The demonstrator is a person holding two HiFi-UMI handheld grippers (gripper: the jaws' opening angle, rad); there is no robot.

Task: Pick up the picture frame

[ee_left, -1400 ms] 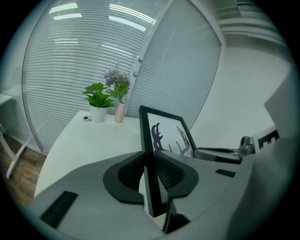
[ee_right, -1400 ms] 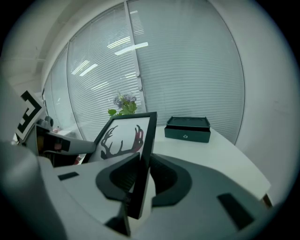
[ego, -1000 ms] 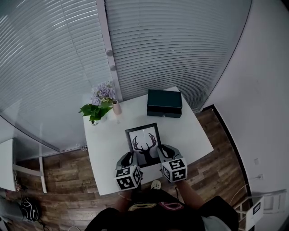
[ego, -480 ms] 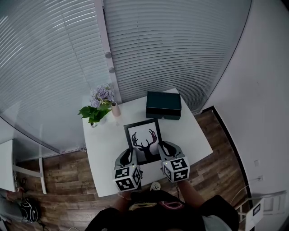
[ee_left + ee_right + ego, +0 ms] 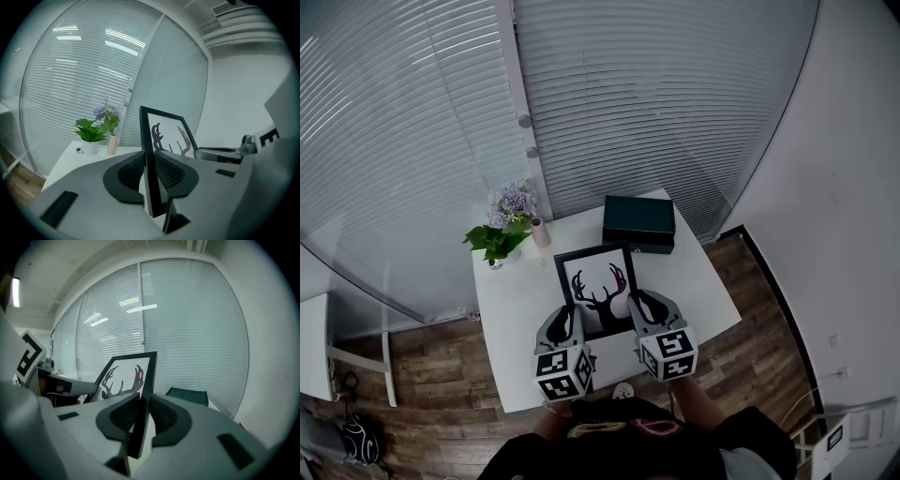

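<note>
The picture frame [image 5: 598, 284] is black with a white print of a dark antlered deer. It hangs above the white table [image 5: 694, 281], tilted with its far edge raised. My left gripper [image 5: 570, 317] is shut on the frame's left side edge [image 5: 149, 168]. My right gripper [image 5: 637, 307] is shut on its right side edge [image 5: 143, 404]. In the left gripper view the right gripper [image 5: 220, 153] shows beyond the frame. The frame's near bottom edge is hidden behind the grippers in the head view.
A dark green box [image 5: 639, 221] lies at the table's far right, just behind the frame. A potted green plant [image 5: 493, 242] and a pink vase with lilac flowers [image 5: 540, 231] stand at the far left corner. Window blinds [image 5: 656, 103] rise behind the table; wooden floor surrounds it.
Both grippers have risen together with the frame clamped between them. The frame has come up off the table and its far edge now overlaps the green box's front in the head view.
</note>
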